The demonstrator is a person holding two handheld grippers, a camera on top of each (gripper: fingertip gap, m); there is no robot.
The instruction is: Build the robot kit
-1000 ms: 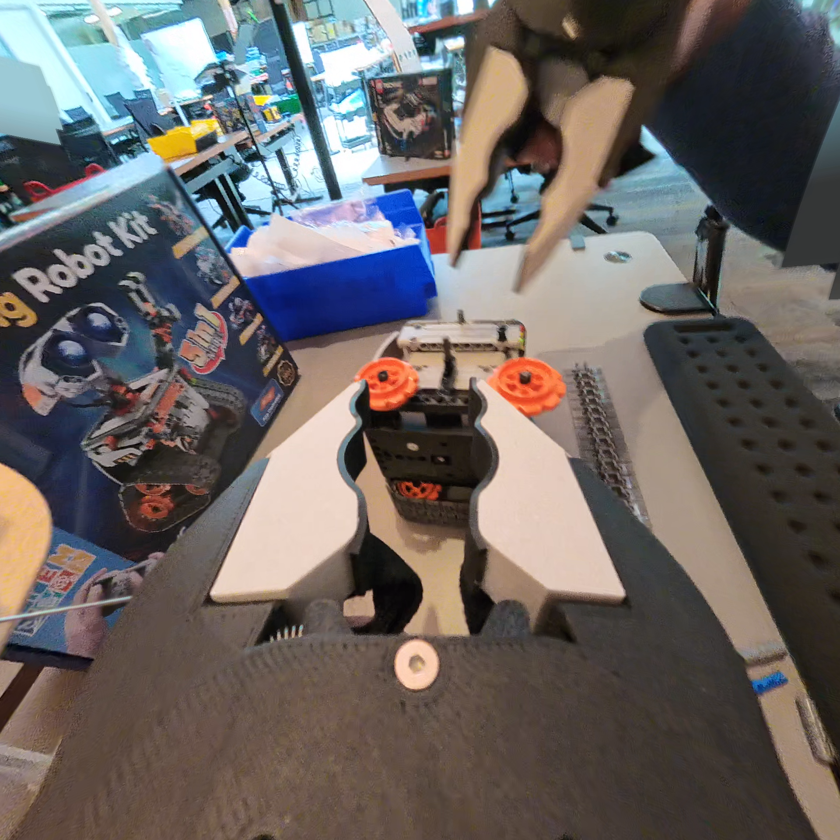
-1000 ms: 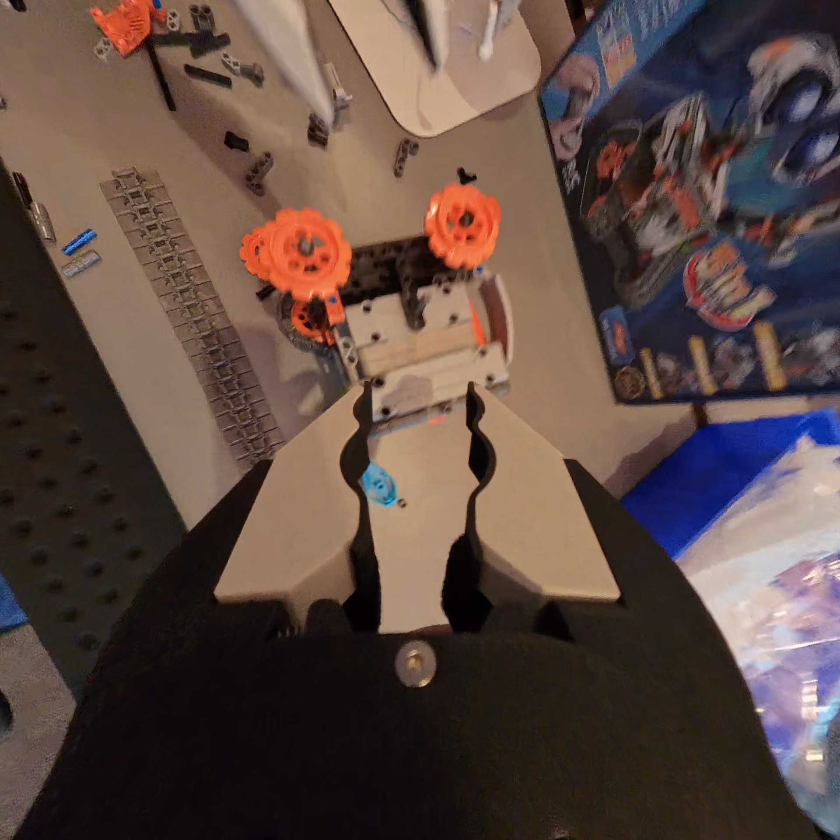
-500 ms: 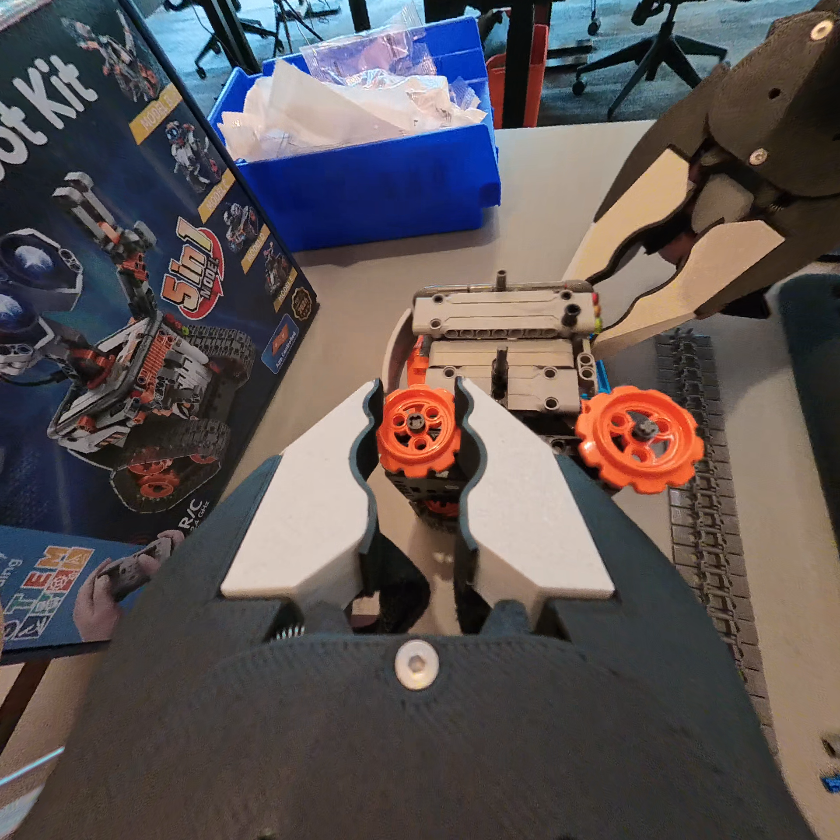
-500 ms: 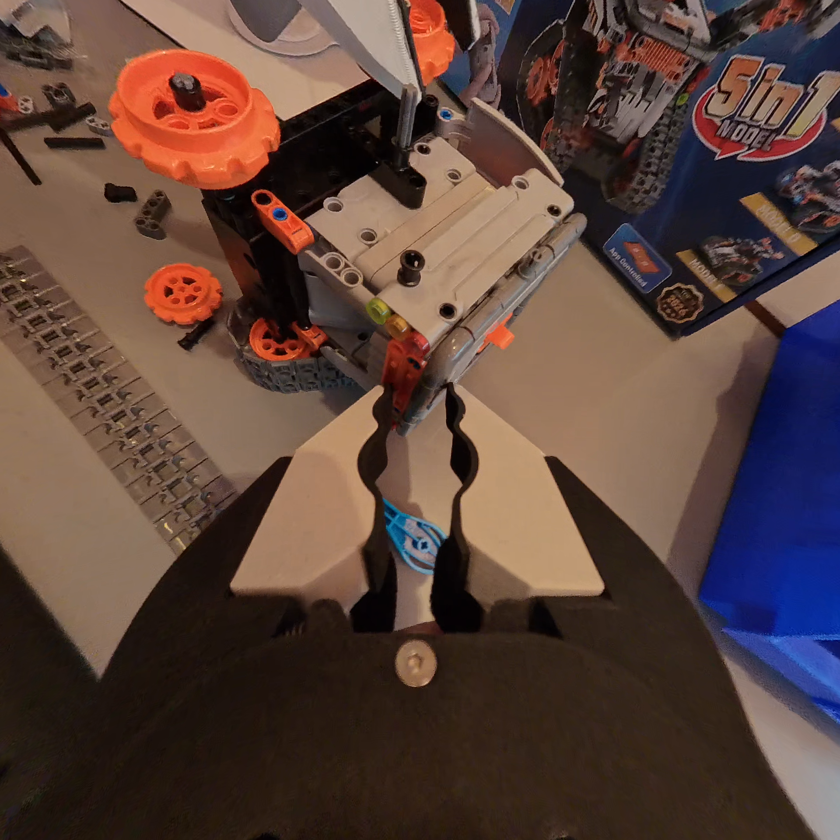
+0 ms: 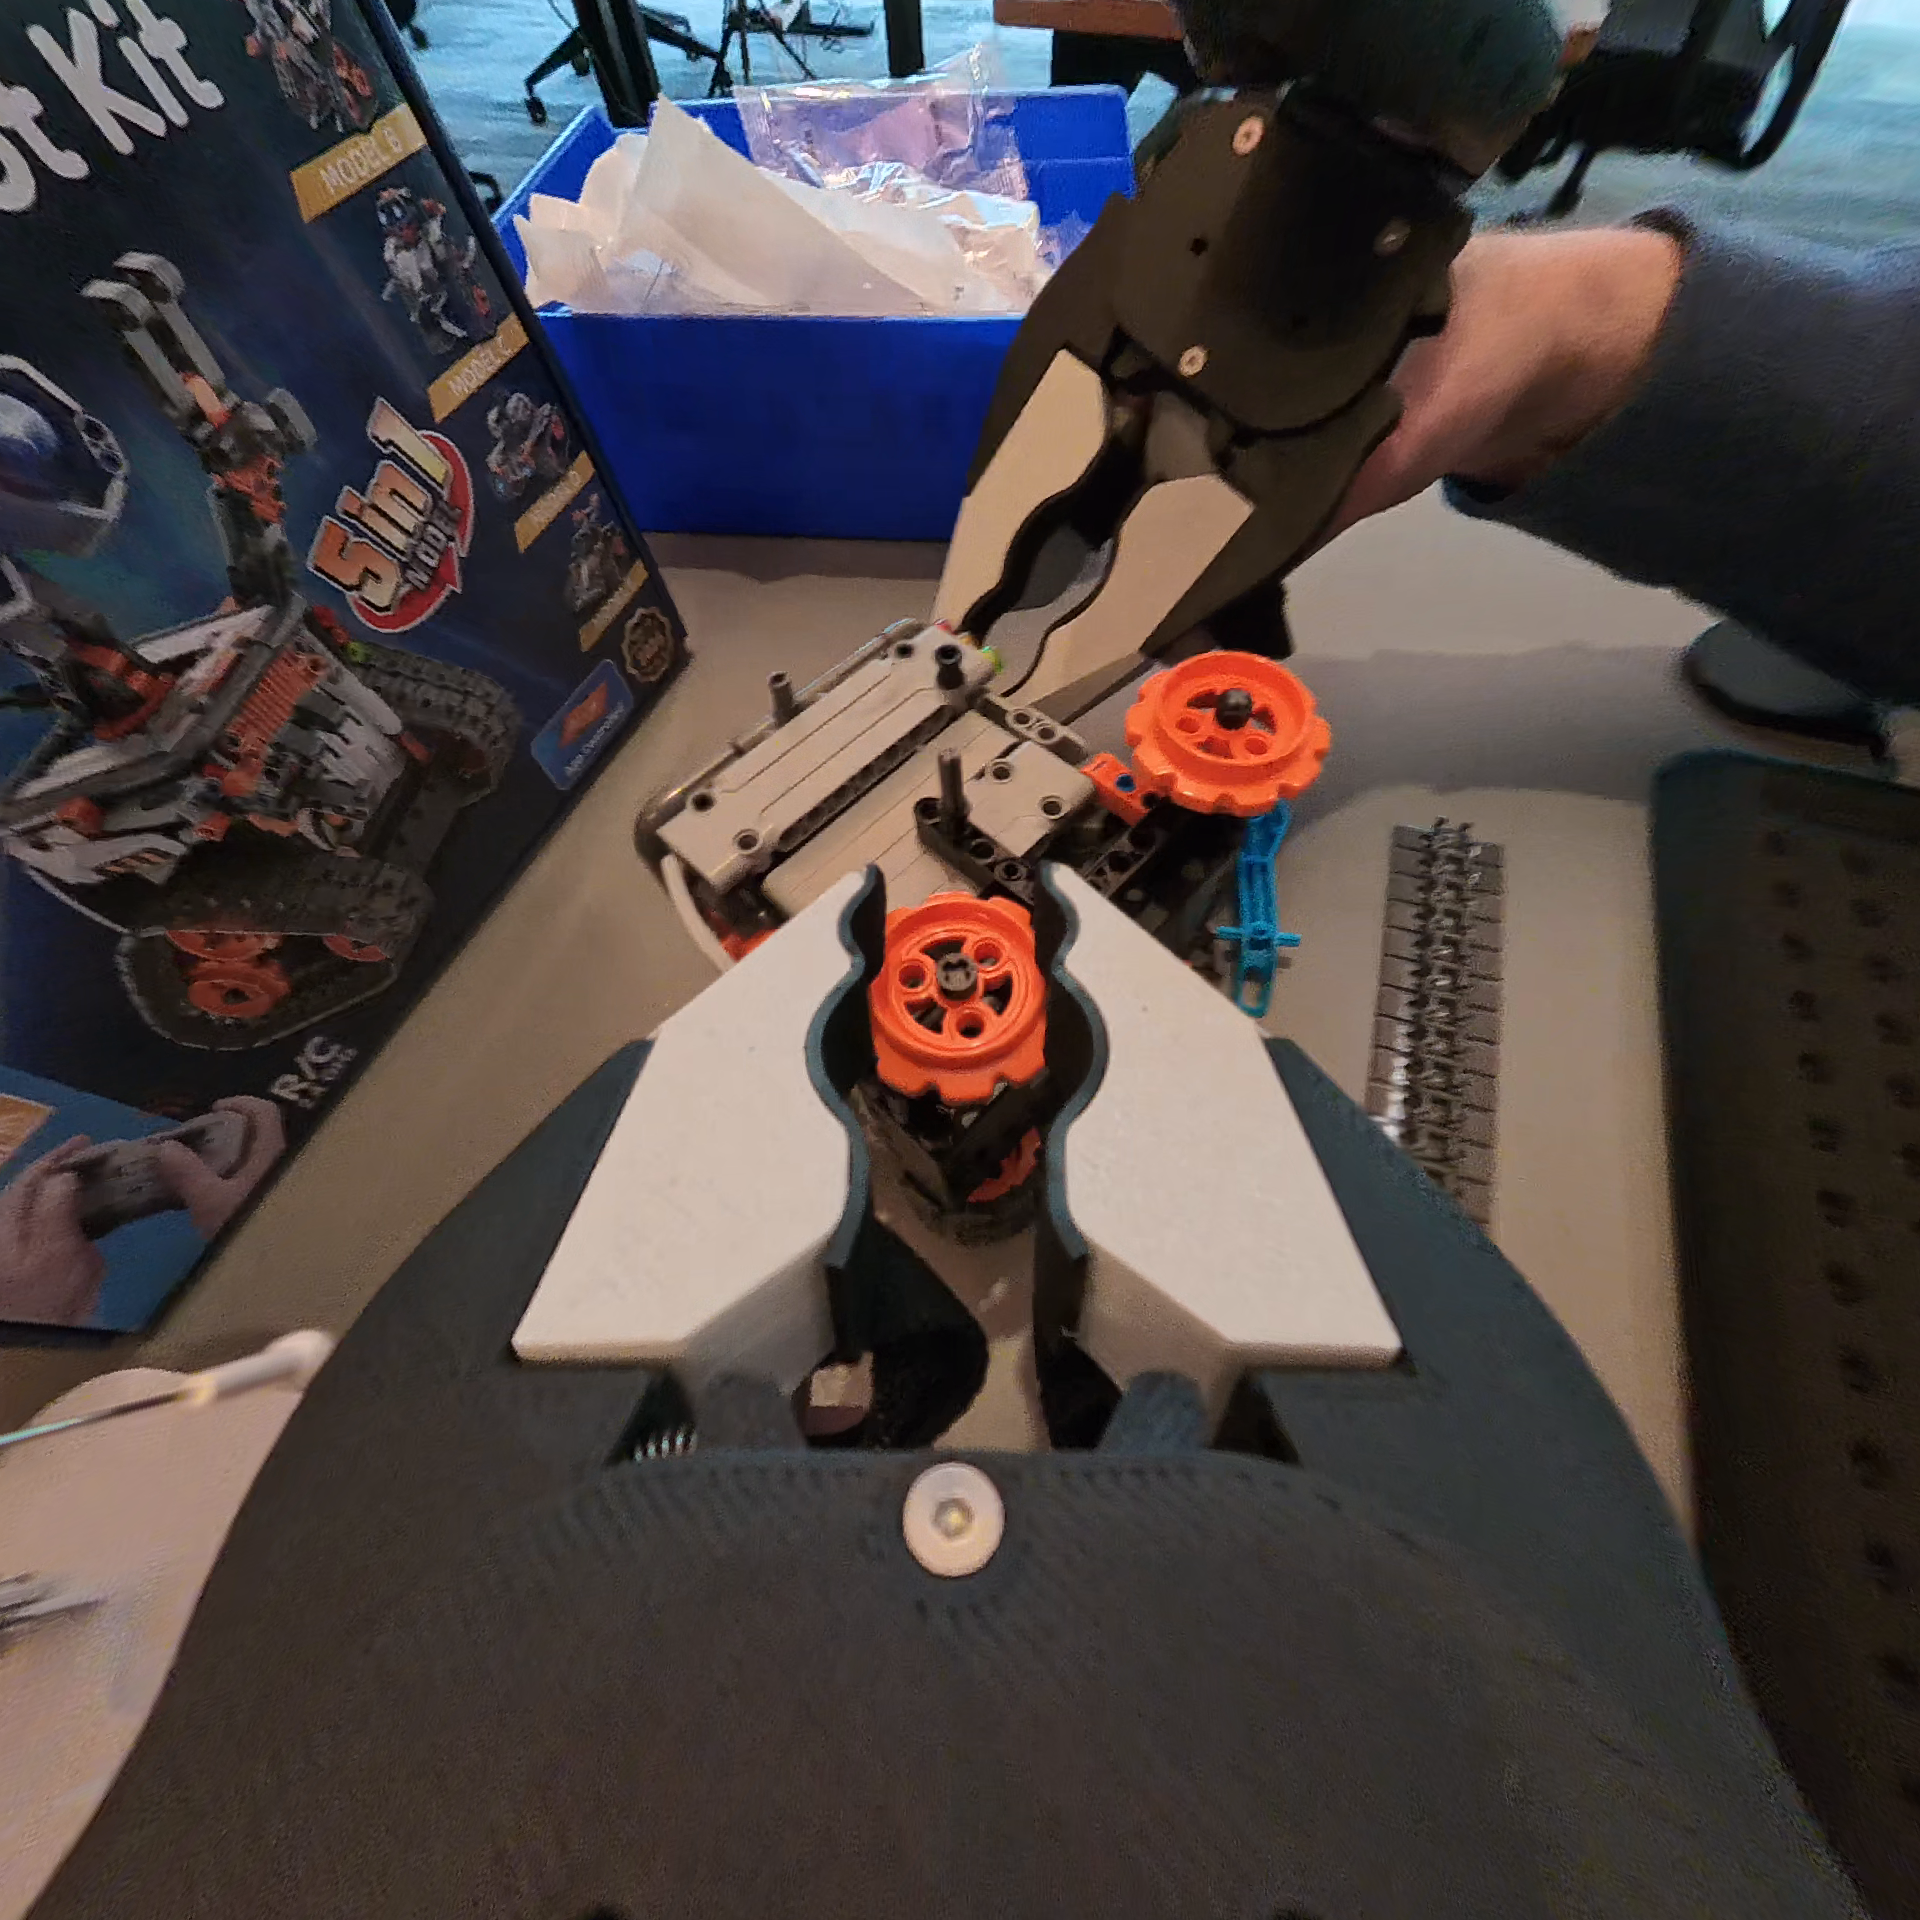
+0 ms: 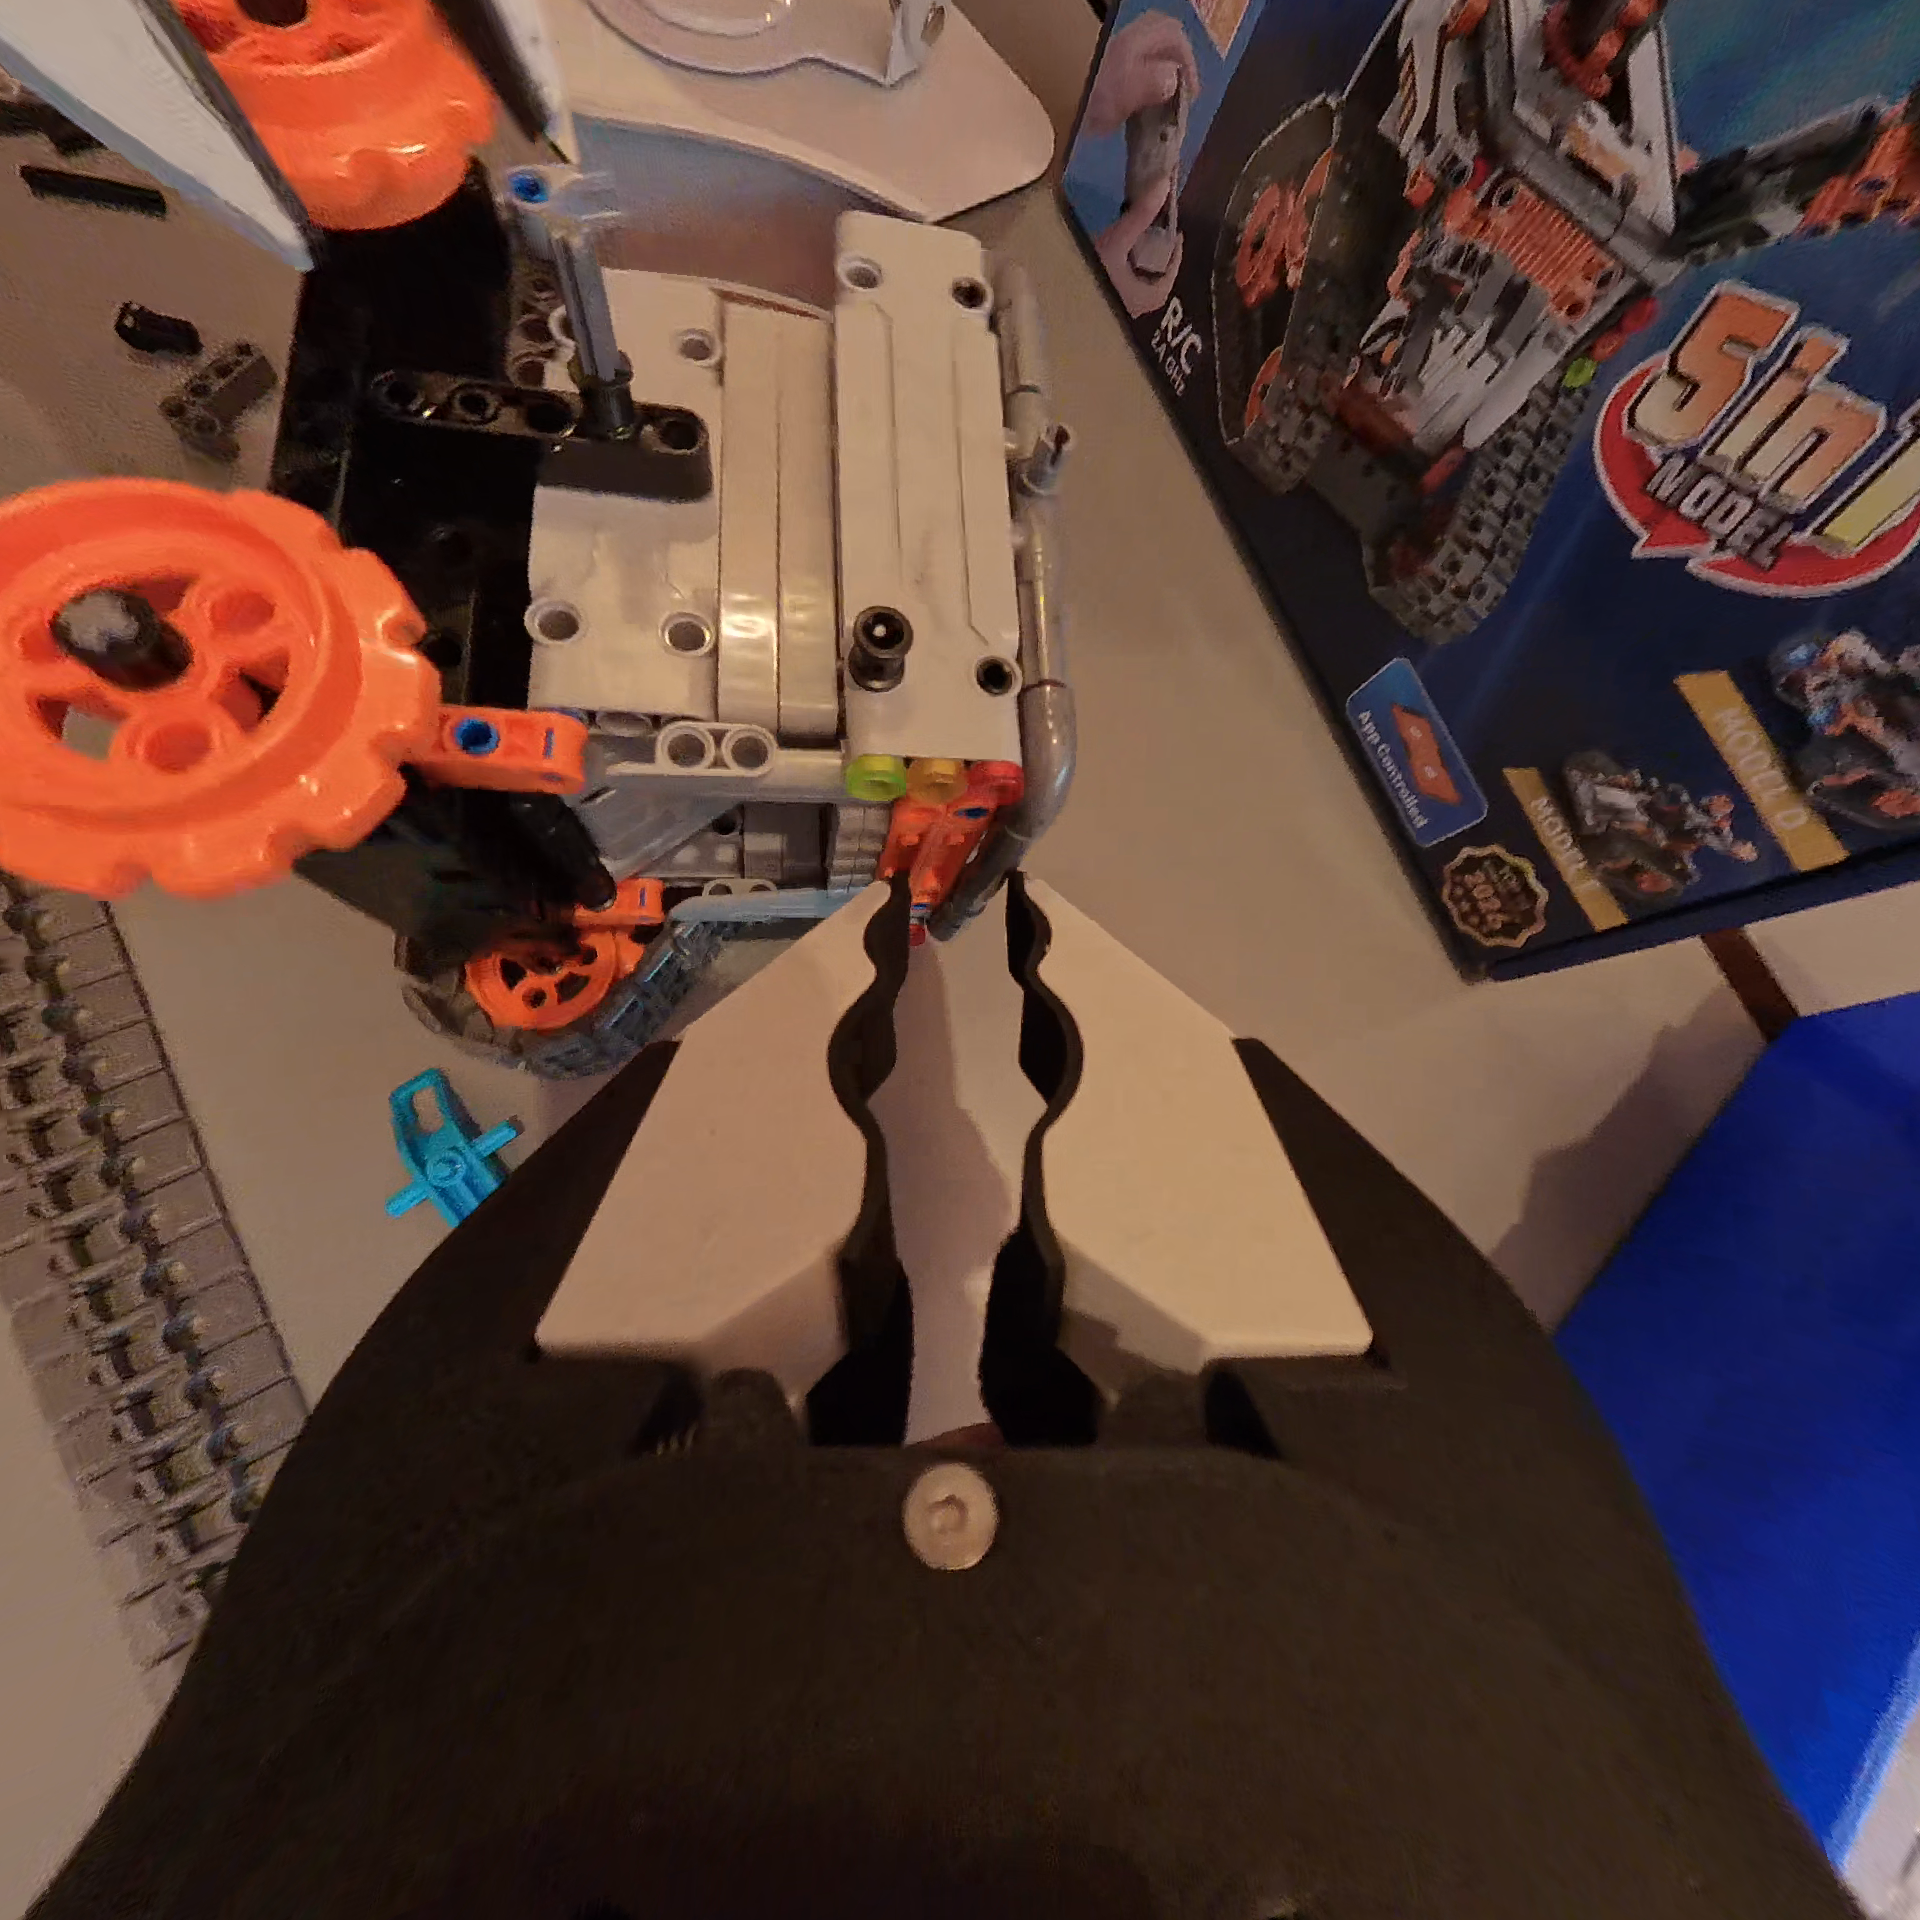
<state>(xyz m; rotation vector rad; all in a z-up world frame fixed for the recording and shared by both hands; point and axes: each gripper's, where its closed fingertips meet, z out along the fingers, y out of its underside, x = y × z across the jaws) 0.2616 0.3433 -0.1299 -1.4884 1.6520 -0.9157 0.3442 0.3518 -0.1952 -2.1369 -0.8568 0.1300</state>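
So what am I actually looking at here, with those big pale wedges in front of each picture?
There is no robot arm: a person holds a two-finger tool in each hand, and each tool carries its own camera looking out along its pale fingers. One picture is from the left tool, the other from the right tool.

The left tool's fingers sit on either side of an orange toothed wheel on a half-built brick vehicle, gripping it or nearly so. The right tool's tips straddle the orange and grey corner of that model; whether they pinch it, I cannot tell.

Around the model on the grey table are the kit box, a blue bin of plastic bags, a strip of grey track links and a small blue piece.
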